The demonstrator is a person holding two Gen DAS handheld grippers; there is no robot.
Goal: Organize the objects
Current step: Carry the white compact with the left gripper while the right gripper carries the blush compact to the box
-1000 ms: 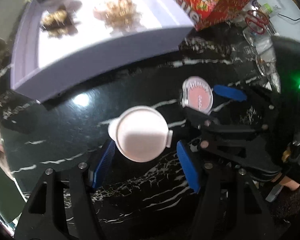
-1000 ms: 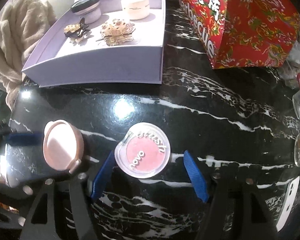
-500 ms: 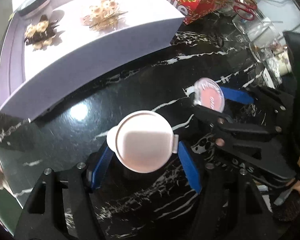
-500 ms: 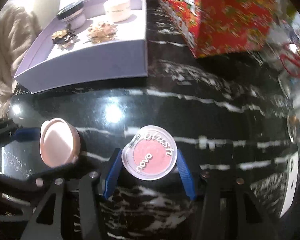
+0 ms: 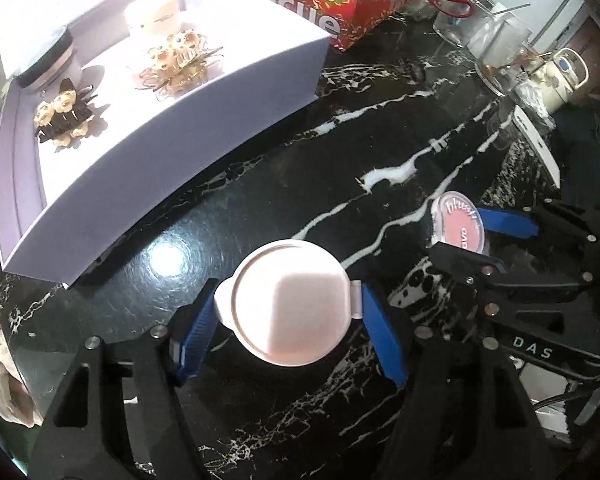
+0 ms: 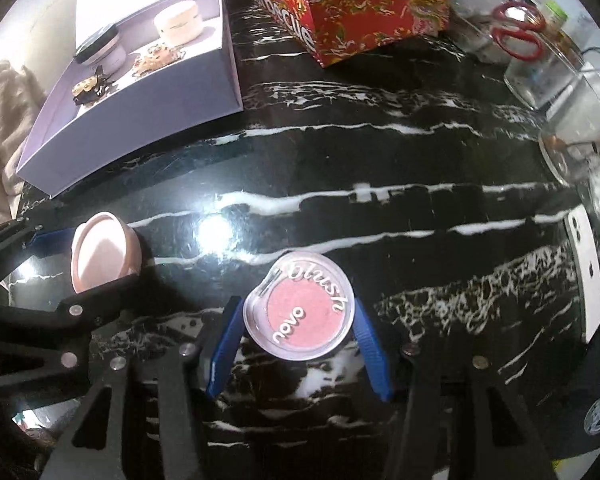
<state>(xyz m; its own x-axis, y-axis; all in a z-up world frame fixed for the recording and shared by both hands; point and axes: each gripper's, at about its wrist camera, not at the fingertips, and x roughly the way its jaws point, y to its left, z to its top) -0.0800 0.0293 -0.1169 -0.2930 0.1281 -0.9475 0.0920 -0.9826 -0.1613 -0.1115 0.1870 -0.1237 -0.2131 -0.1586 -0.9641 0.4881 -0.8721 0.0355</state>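
Observation:
My left gripper (image 5: 288, 320) is shut on a round pale pink compact (image 5: 288, 304) and holds it above the black marble table (image 5: 300, 168). My right gripper (image 6: 298, 340) is shut on a clear round blush compact (image 6: 300, 312) with pink powder, also lifted. The blush compact (image 5: 458, 226) shows at the right of the left wrist view, and the pink compact (image 6: 100, 252) at the left of the right wrist view. A lavender open box (image 5: 204, 92) stands at the back left, holding two cream jars and two hair clips.
A red patterned carton (image 6: 348, 4) stands behind the box. Glass jars and red scissors (image 6: 520, 32) crowd the right back. A white phone (image 6: 584, 272) lies at the right edge. A beige cloth (image 6: 0, 120) hangs at the left.
Both grippers closed on their compacts and lifted them off the table. The box and carton now sit farther back and lower in view.

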